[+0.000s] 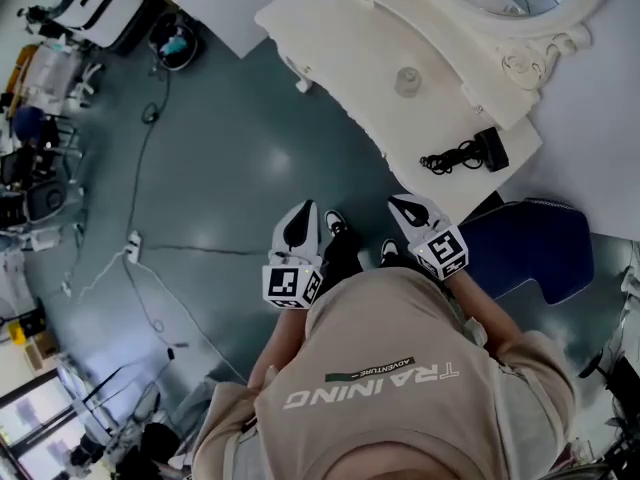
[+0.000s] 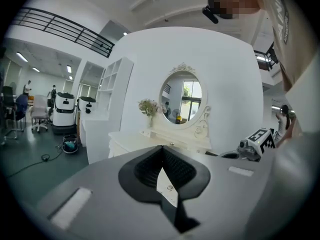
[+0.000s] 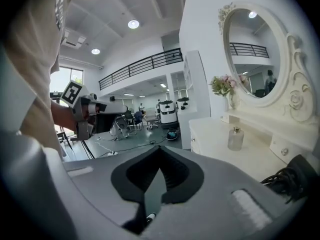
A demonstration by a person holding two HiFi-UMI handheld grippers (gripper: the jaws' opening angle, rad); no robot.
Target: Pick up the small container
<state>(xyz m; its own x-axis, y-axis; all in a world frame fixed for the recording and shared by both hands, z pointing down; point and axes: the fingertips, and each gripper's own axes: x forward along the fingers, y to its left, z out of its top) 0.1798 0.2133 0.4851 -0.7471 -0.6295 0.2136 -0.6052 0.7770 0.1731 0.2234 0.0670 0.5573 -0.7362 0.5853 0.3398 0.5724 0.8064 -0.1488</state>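
A white bench [image 1: 350,58] with an oval mirror [image 3: 257,54] stands before a person whose arms are drawn in at the waist (elbows bent). The left tongs [image 1: 303,218] and right tongs [image 1: 408,210] point forward over the floor, both pressed together on nothing. The small container [image 1: 406,80] stands upright on the bench, well apart from both, near a black cable [image 1: 462,154].

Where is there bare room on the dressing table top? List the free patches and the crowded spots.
Free: the wide stretch of table top left of the small container, out to the left edge; also the strip between the container and the black cable. Crowded: the near right corner under the cable, and the back edge along the mirror base.
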